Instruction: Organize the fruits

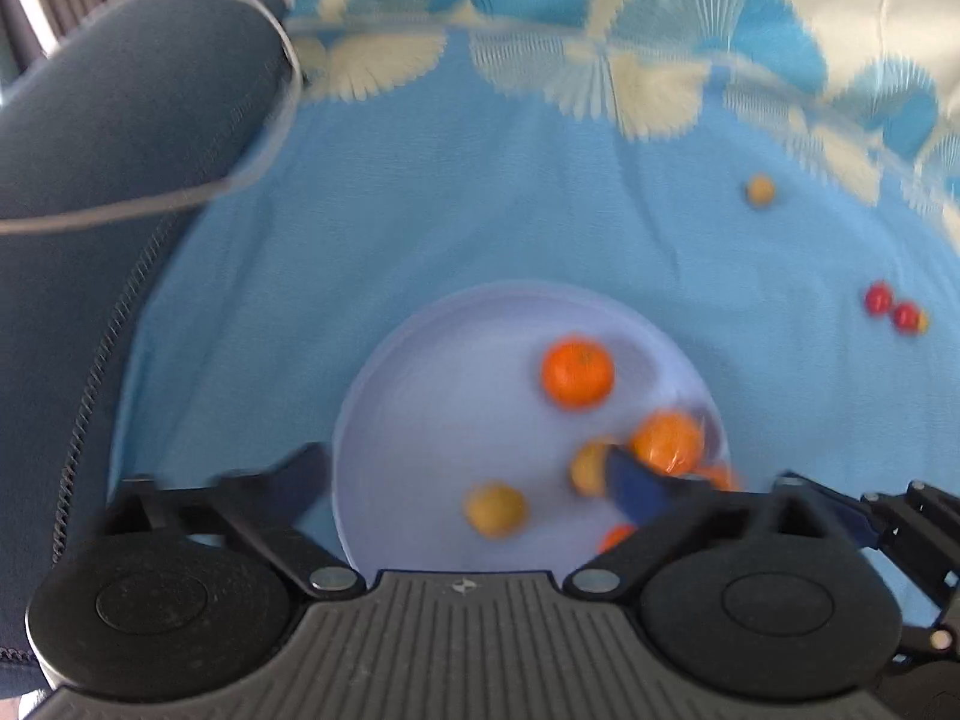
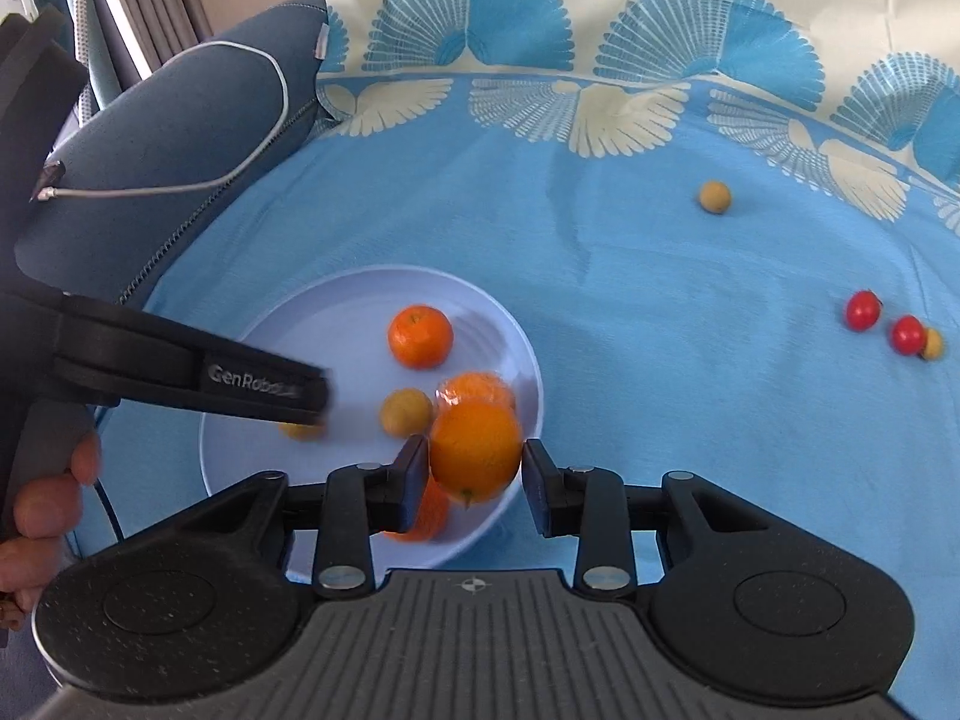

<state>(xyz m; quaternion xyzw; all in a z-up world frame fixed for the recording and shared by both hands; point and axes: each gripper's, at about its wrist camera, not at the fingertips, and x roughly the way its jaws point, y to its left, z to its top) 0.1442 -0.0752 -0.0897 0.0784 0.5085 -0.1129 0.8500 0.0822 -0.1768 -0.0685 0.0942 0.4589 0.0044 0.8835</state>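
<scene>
On the plate [image 2: 288, 324] I count 4 oranges: 1 whole orange [image 2: 419, 336] toward the far side, 1 blurred orange [image 2: 477, 450] above the near rim, 1 wrapped orange [image 2: 480, 387] just behind it, and 1 orange [image 2: 426, 519] partly hidden under it.

On the same plate lie 2 small brown fruits [image 2: 406, 412], 1 of them half hidden.

Off the plate, on the blue cloth [image 2: 660, 312], there are 2 red fruits [image 2: 862, 310] well to its right, 1 brown fruit [image 2: 932, 344] touching the nearer red one, and 1 brown fruit [image 2: 714, 197] far beyond the plate.

There is 1 plate and 1 grey cushion [image 2: 180, 120] to its left.
</scene>
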